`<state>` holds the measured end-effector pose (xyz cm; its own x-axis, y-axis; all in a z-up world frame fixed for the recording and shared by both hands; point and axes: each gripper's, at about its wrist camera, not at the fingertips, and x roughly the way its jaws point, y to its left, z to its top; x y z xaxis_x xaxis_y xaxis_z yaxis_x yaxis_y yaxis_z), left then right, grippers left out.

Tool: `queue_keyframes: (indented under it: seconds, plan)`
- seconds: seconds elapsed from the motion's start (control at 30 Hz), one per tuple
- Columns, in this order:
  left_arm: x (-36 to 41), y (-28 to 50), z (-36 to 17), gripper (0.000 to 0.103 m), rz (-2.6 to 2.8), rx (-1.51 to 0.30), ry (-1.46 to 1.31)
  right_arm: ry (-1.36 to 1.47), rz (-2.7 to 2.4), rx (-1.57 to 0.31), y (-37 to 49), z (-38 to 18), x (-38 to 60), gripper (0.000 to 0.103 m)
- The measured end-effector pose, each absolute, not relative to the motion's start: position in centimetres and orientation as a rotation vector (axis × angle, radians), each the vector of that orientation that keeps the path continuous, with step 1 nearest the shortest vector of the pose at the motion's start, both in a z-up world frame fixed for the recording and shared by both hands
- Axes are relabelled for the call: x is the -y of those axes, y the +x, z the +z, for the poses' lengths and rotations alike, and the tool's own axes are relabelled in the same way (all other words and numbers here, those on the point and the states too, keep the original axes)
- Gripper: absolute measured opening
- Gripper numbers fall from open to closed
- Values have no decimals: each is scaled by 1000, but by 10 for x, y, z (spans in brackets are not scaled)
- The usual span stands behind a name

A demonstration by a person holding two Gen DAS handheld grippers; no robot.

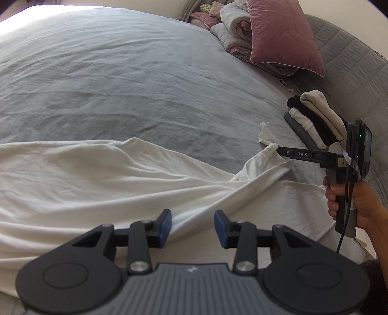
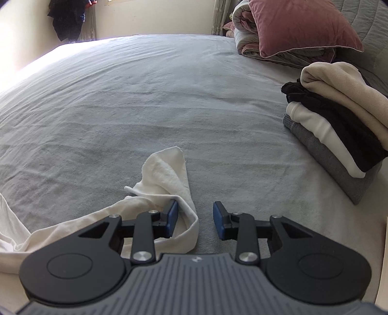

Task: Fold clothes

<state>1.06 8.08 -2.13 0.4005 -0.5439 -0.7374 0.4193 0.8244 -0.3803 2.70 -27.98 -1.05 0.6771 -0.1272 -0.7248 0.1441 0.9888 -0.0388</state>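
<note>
A white garment lies spread and wrinkled across the near side of the grey bed. My left gripper hovers over its near part, open, with nothing between the blue pads. At the right, a hand holds my right gripper, whose tip touches a raised corner of the garment. In the right wrist view, the garment's sleeve runs along the inside of the left pad. The right gripper stands open there, with bare bed between the sleeve and the other pad.
A stack of folded clothes in beige, black, white and grey sits on the bed's right side, also in the left wrist view as the stack. Pink pillows and rolled bedding lie at the far right. Dark clothes hang on the far wall.
</note>
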Motion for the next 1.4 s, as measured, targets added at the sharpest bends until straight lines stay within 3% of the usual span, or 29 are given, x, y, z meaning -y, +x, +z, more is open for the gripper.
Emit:
queue_keyframes:
  seconds: [0.03,0.07,0.1,0.33,0.5,0.53,0.6,0.67,0.8,0.87,0.9,0.93,1.0,1.4]
  plan:
    - [-80,10,-21,41,-614,-984,-131,36,-149,-811,26,-12,282,25]
    - [-79,10,-21,41,-616,-982,-121,49,-147,-811,25,-13,284,8]
    - [-78,10,-20,42,-619,-981,-114,79,-150,-810,24,-12,289,4]
    - [-73,6,-22,42,-665,-992,-76,396,-215,-792,0,1,338,4]
    - [-68,-1,-24,44,-697,-1003,-25,424,-272,-809,-18,-4,354,7]
    - [-67,-2,-24,44,-701,-1001,-21,431,-272,-807,-22,-4,355,17]
    - [-67,-3,-23,44,-710,-997,-19,432,-256,-803,-22,-2,355,21]
    - [-65,-5,-23,44,-720,-992,-14,422,-252,-796,-20,-1,354,41]
    - [-56,-11,-25,42,-710,-954,22,417,-267,-787,-10,-7,353,43]
    - [-47,-13,-27,38,-689,-928,49,406,-278,-763,-5,-11,353,38]
    - [-43,-15,-28,33,-682,-916,61,397,-286,-751,-3,-13,352,29]
    - [-39,-16,-29,28,-678,-904,71,397,-285,-746,-2,-14,353,4]
    - [-33,-17,-29,2,-668,-885,87,398,-283,-737,1,-15,353,5]
    - [-58,-29,10,0,-659,-713,23,345,-198,-598,-5,72,351,4]
